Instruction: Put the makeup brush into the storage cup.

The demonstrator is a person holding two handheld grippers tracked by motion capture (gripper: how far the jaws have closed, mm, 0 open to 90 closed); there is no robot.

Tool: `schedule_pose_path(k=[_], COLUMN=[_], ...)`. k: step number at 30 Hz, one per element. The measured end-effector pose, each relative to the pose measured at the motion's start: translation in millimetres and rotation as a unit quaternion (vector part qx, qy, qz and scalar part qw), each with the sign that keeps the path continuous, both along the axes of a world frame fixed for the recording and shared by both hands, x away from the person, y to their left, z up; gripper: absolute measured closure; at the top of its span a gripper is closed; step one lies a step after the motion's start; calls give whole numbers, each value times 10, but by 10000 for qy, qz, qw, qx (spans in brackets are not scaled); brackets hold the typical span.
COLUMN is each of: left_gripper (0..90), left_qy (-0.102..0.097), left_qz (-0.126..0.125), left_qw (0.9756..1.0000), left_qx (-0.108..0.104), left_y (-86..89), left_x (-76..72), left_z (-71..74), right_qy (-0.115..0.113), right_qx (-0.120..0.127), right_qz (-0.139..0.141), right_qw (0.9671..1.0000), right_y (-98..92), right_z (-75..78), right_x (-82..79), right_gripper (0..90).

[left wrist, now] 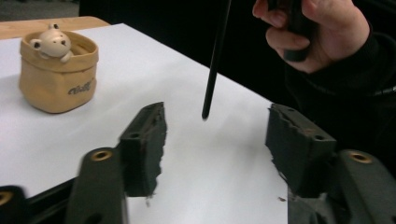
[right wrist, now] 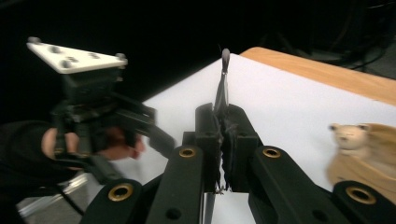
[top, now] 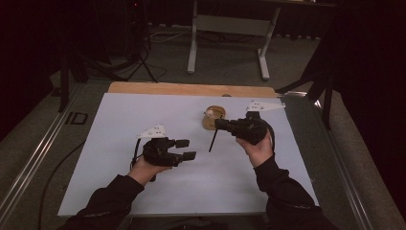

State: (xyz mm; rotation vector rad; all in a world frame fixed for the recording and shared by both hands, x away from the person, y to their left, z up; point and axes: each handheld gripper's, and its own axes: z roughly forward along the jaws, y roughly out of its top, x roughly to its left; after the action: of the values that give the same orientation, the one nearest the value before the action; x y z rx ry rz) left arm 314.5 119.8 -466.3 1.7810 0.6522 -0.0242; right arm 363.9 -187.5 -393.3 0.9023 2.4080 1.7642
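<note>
My right gripper (top: 221, 125) is shut on a thin black stick (top: 213, 140), which hangs down at a slant over the white sheet. In the right gripper view the stick (right wrist: 224, 79) pokes out past the closed pads of the gripper (right wrist: 222, 114). My left gripper (top: 190, 149) stands open at the left with nothing between its fingers. In the left gripper view the stick's lower end (left wrist: 215, 56) hovers just beyond the open gripper (left wrist: 215, 114). A tan pot (top: 213, 117) with a small bear figure (left wrist: 52, 42) in it sits right behind the right gripper.
A white sheet (top: 143, 120) covers the table, with a strip of bare wood (top: 191, 88) at its far edge. A metal rail (top: 33, 158) runs along the left side. On the floor behind stands a desk frame (top: 227, 24).
</note>
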Motion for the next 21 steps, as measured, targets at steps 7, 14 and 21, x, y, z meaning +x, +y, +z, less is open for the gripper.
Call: schedule_pose_path(k=[7,14,21], left_gripper=[149,12,2], left_qy=[-30,-304,-350], left_qz=[38,400,780], left_qw=[9999,9984,9951], left_qx=[89,264,506], left_y=[123,287,473], left_x=[-44,-101,-161], left_z=[-3,-37,-103], right_qy=[-138,-369,-528], right_qx=[-66,-214,-260], right_qz=[-223,-435,-722], right_qw=[9996,9981,9957], right_y=[-136,-258,-403], right_z=[20,92,196], right_x=[50,103,206], right_gripper=[859,858,858])
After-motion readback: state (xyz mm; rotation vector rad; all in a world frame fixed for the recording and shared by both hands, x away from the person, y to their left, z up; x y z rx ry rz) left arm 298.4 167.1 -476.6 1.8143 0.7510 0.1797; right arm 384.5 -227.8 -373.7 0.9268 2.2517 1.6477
